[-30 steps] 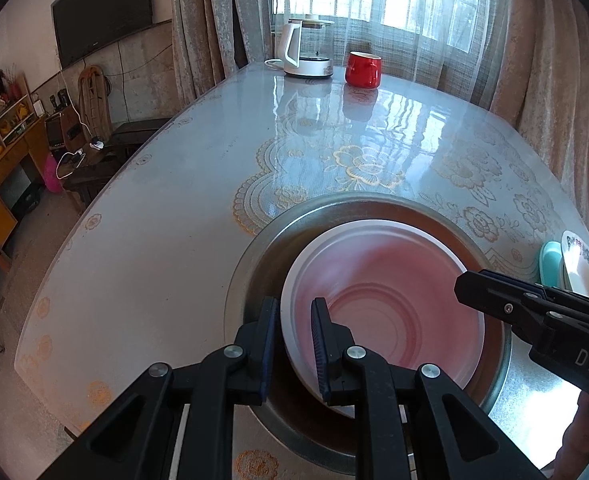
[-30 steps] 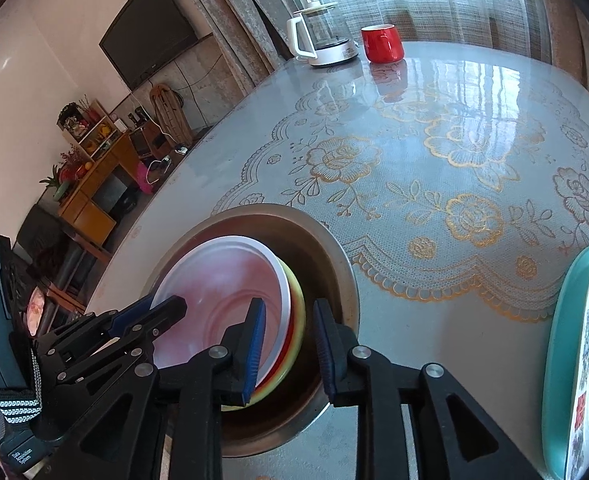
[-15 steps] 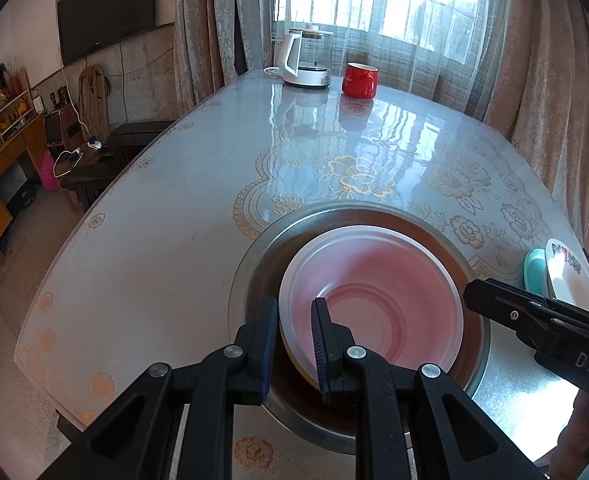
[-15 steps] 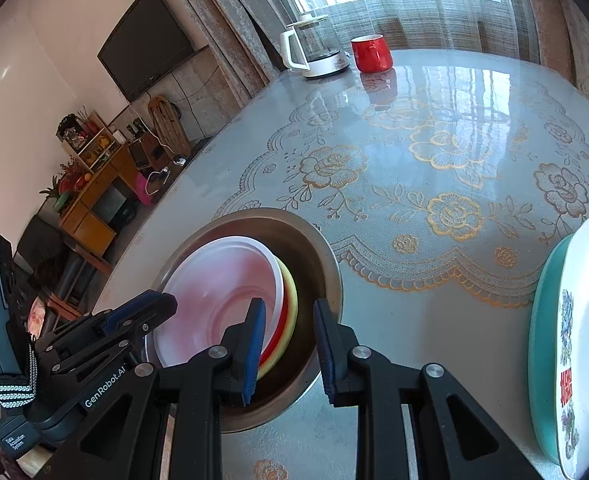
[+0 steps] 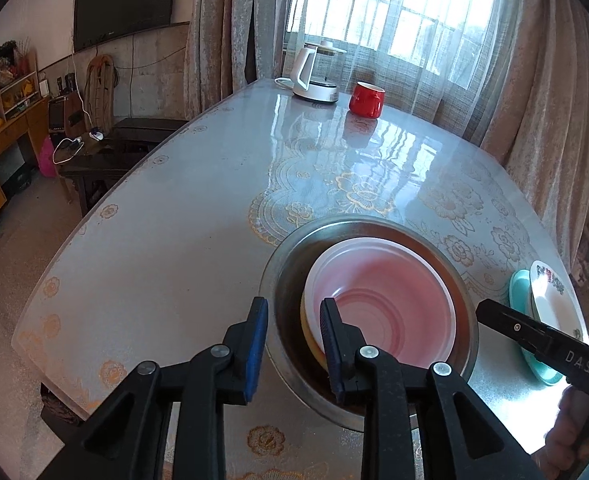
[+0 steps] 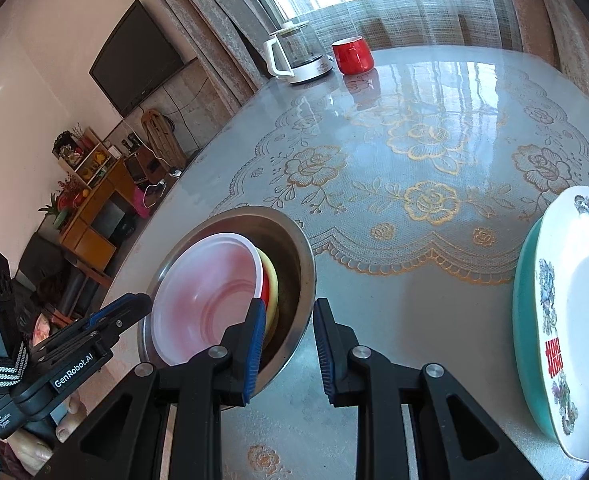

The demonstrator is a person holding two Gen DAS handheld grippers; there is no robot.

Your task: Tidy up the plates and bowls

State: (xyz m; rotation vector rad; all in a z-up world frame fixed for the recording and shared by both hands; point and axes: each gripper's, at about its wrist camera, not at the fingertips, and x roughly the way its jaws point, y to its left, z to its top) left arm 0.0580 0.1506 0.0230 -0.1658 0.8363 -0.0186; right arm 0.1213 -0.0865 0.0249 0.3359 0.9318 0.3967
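Near the table's (image 5: 174, 240) front edge: steel basin (image 5: 278, 264), with a white bowl (image 5: 378, 300) nested on top of a red bowl (image 6: 266, 290) and a yellow bowl (image 6: 272, 284). Stacked that way, probably, to gather the bowls in one vessel. Leans toward the basin's right wall, the stack not quite centred.

Over the basin's near rim: left gripper (image 5: 294, 308), jaws opening, one finger outside the wall, the other above the white bowl's edge. Between them only the rim strip, pads pressing on nothing. Reads as a release of the basin or bowl edge now that the stack sits settled.

At the basin's right side: right gripper (image 6: 289, 308), jaws a little apart and empty, rim and bare table showing through the gap. Looks placed there to steady or flank the basin, not to carry it.

Toward the table's right edge, well apart from the basin: white printed plate (image 6: 574, 300) lying on a teal plate (image 6: 524, 280). Plates in one pile, bowls in the other, so sorting looks largely done.

At the far edge by the window: kettle (image 5: 314, 76) and red mug (image 5: 366, 99), clear of the work.
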